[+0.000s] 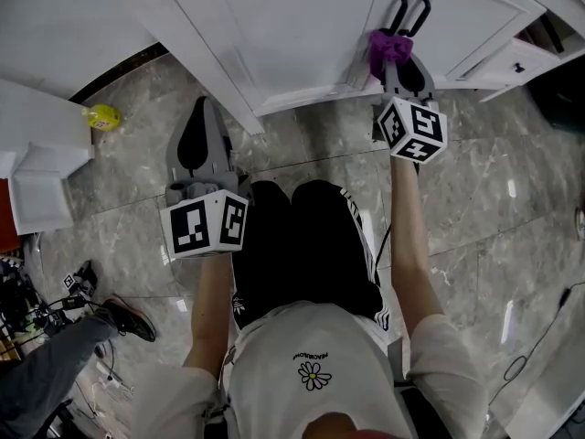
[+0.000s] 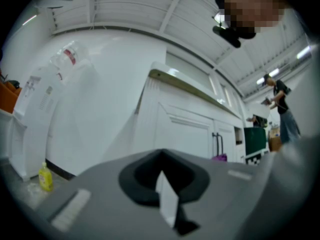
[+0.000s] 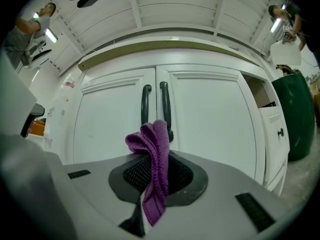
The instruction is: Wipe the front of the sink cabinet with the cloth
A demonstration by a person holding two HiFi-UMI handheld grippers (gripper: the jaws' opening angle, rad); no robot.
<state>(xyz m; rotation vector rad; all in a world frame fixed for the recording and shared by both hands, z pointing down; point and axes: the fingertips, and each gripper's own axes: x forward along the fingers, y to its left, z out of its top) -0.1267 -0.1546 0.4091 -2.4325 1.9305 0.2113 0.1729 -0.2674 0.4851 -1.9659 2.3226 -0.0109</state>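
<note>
The cloth (image 3: 153, 156) in my right gripper (image 3: 150, 181) was purple, with a fine knitted weave. That gripper and my left gripper (image 1: 203, 117) were grey and black, each carrying a cube (image 1: 413, 128) of black-and-white square markers. The sink cabinet (image 1: 302, 26), far from me, was white; its two handles (image 3: 145, 104) were black. The floor (image 1: 475, 181) was grey marble, pale-veined. A bottle (image 1: 103, 116) at far left was yellow.

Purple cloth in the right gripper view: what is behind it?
Two black handles on the white cabinet doors. The cloth, clamped in the right gripper, covers the handles' lower parts and the door seam there.
</note>
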